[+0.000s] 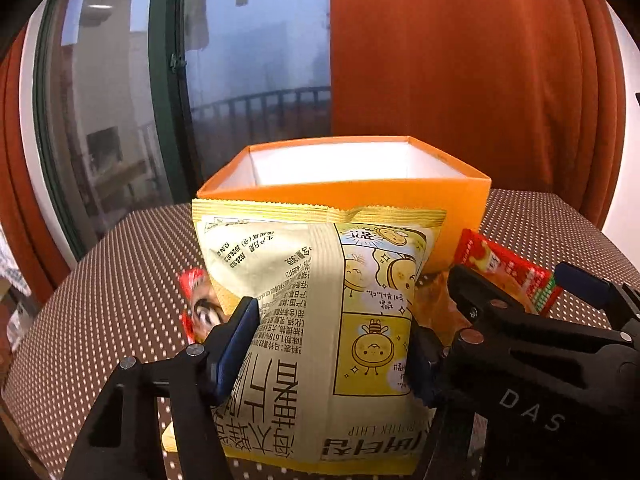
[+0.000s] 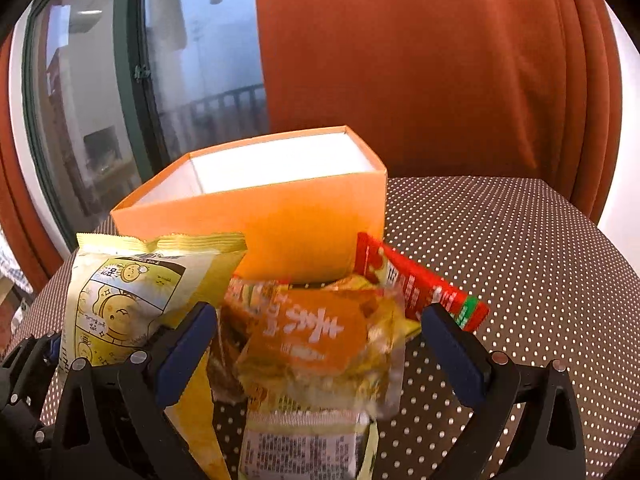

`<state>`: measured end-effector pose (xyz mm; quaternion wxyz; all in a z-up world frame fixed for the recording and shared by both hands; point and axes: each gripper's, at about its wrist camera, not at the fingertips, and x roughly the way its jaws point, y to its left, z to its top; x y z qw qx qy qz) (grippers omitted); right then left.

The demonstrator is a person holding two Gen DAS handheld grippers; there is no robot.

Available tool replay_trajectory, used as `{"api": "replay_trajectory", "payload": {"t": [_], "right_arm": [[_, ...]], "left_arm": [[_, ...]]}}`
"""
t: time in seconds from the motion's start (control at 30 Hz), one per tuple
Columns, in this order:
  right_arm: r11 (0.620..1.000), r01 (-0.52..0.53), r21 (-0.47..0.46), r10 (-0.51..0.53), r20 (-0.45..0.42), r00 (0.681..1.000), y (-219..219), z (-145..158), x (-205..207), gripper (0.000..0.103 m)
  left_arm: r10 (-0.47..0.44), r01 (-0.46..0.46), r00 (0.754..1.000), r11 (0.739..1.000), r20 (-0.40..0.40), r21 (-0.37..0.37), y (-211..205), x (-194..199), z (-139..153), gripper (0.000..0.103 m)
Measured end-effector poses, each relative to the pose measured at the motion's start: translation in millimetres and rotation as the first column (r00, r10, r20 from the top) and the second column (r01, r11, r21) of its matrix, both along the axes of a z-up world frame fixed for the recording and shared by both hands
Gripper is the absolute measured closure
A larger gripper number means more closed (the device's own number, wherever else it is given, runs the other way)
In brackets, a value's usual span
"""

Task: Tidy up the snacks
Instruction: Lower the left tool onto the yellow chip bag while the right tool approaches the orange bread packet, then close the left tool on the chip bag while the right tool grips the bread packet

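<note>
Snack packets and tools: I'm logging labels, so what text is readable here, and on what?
"DAS": on the right claw's black arm.
"30" then a character, upside down: on the yellow chip bag.
Large Chinese and Korean print on that bag: upside down, not transcribed.
Orange packet, red packet: too blurred.

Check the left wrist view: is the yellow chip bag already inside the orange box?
No, the yellow chip bag sits in front of the orange box, pinched between the left tongs.
</note>
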<state>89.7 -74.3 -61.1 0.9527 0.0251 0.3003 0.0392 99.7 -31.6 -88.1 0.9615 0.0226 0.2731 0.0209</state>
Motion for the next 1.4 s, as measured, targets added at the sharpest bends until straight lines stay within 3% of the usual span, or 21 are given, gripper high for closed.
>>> {"api": "replay_trajectory", "payload": {"t": [0.23,0.53,0.67,0.83,0.93,1.4], "right_arm": [[0.999,0.032,-0.013,-0.032,-0.038,0.999,1.3,-7.9,25.7,0.0],[0.998,0.064,0.008,-0.063,-0.118,0.991,-3.1,-31.1,43.1,0.0],[0.997,0.053,0.056,-0.045,-0.144,0.989,-3.3,-35.2,43.6,0.015],[0.996,0.034,0.081,-0.023,-0.135,0.991,-0.7,-33.7,38.6,0.03],[0.997,0.024,0.073,-0.016,-0.118,0.993,3.5,-30.0,34.1,0.033],[0.997,0.014,0.074,-0.012,-0.028,1.0,0.4,4.5,10.3,0.035]], "left_arm": [[-0.011,0.01,0.997,1.0,-0.07,-0.003,0.1,27.5,-12.5,0.034],[-0.029,0.031,0.994,0.999,-0.101,0.019,-4.6,38.0,-20.0,0.03],[-0.03,0.033,0.995,0.999,-0.1,0.032,-7.4,41.5,-21.1,0.03],[-0.045,0.047,0.995,0.999,-0.091,0.026,-5.9,37.9,-18.5,0.031],[-0.058,0.059,0.994,0.998,-0.088,0.017,-4.6,31.3,-17.2,0.033],[-0.076,0.076,0.997,0.997,-0.005,0.006,6.4,-5.8,14.1,0.035]]}}
